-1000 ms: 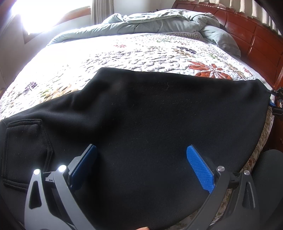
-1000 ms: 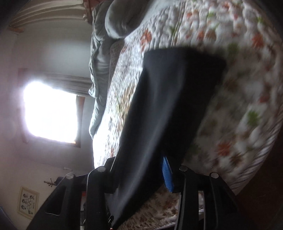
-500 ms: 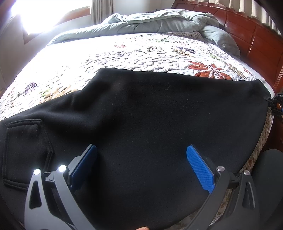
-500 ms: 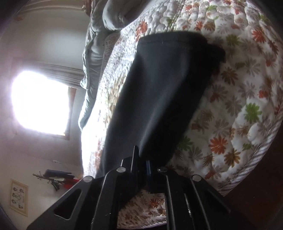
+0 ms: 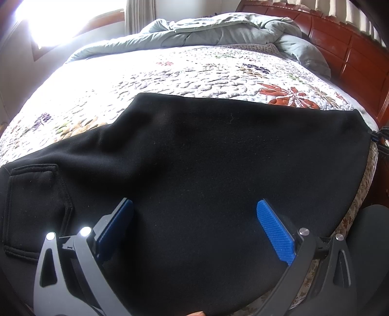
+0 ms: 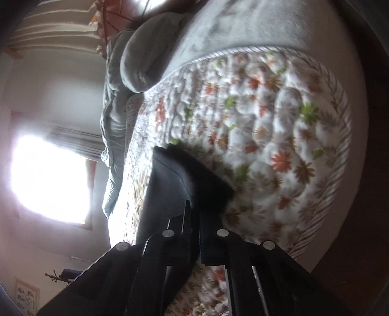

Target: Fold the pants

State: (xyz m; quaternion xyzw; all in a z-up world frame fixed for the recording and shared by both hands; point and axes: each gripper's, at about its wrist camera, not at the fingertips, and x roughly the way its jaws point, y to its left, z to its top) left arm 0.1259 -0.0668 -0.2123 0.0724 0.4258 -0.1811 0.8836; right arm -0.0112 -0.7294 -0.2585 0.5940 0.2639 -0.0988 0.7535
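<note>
1. One bed (image 5: 194, 70) with a floral quilt, one dark red wooden headboard (image 5: 345, 46) on the right, one bright window (image 5: 48, 19) at far left.
2. One grey duvet (image 5: 218, 31) bunched along the far side.
3. One pair of black pants (image 5: 206, 158) spread flat across the near edge of the bed, one patch pocket (image 5: 34, 201) at left; no readable label or writing.
4. Left hand-held gripper (image 5: 194, 228): two blue pads spread wide apart over the cloth, clamping nothing.
5. Right hand-held gripper (image 6: 194, 218): pressed together on the hem corner of the pants at the bed's right end.
</note>
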